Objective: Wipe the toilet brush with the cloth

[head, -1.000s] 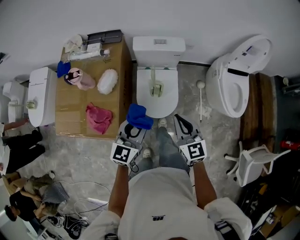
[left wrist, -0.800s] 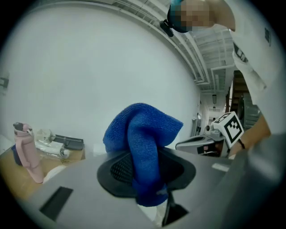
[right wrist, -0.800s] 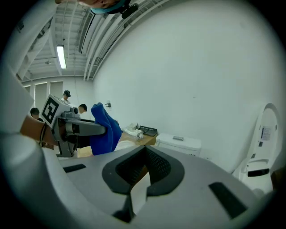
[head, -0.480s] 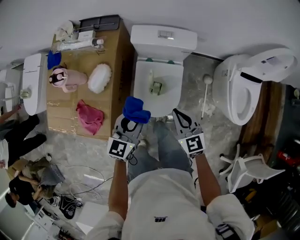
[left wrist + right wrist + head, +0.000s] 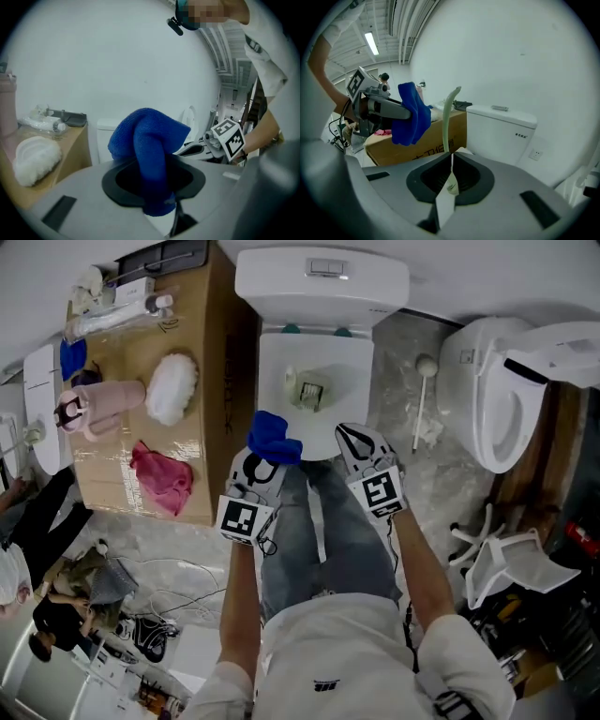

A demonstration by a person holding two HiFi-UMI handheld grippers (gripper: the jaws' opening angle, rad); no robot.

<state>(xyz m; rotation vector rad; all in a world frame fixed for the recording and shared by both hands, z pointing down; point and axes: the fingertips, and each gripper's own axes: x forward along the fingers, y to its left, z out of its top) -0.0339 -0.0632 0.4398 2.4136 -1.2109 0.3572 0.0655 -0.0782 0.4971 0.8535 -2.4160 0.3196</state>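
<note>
Because my left gripper (image 5: pixel 157 197) is clamped on the soft, floppy blue cloth (image 5: pixel 147 140) and my right gripper (image 5: pixel 450 173) is pinched together on nothing, the toilet brush (image 5: pixel 446 122) stands free, upright on the toilet lid (image 5: pixel 347 381). I judge it light, stiff and easily tipped, best gripped midway up its slim handle.

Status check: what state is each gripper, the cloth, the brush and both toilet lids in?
left gripper: shut on the blue cloth
blue cloth: bunched, sticking out of the jaws
right gripper: shut, empty
toilet brush: upright on the middle toilet lid, untouched
middle toilet lid: down
right-hand toilet lid: raised
</note>
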